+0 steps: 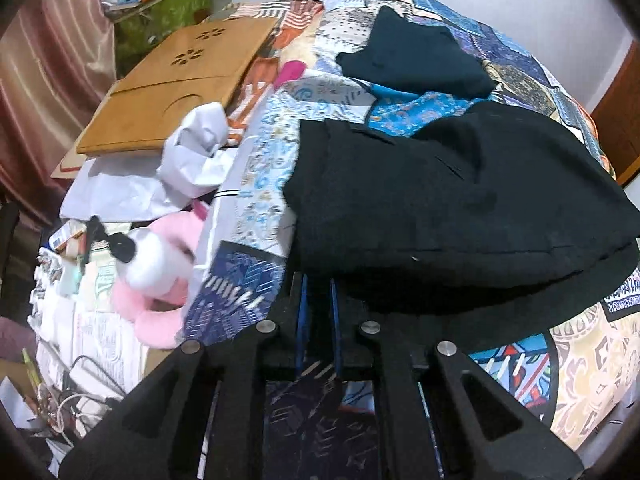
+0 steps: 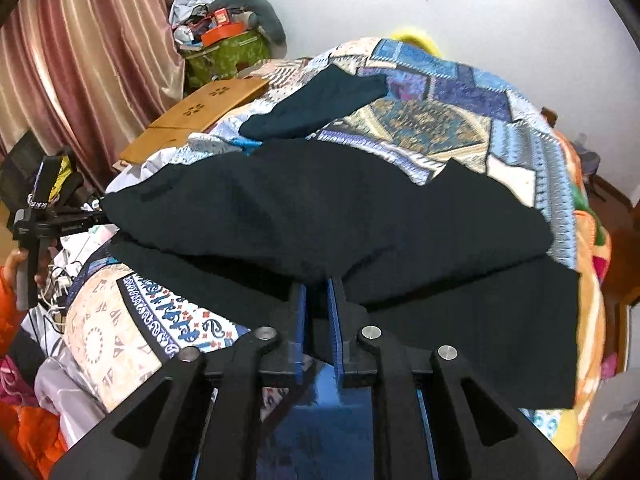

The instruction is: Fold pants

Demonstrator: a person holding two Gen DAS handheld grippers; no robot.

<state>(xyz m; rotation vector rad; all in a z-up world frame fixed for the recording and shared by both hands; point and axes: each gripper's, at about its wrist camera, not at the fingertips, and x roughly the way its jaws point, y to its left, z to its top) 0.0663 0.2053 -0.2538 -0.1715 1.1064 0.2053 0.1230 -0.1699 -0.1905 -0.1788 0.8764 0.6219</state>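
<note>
Black pants [image 1: 460, 208] lie in folded layers on a patchwork quilt [image 1: 256, 184]; they also fill the middle of the right wrist view [image 2: 320, 220]. My left gripper [image 1: 319, 280] is shut on the near left edge of the pants. My right gripper [image 2: 318, 284] is shut on the near edge of the upper layer, which drapes over its fingertips. The left gripper's body with the hand holding it shows at the far left of the right wrist view [image 2: 40, 216]. A second dark garment [image 1: 416, 60] lies farther back on the quilt [image 2: 420, 128].
A wooden lap tray [image 1: 176, 88] lies at the back left of the bed. White cloth [image 1: 192, 152], a pink and white plush toy [image 1: 156, 264] and papers lie left of the pants. A cluttered green box [image 2: 224, 52] stands by the curtain [image 2: 80, 60].
</note>
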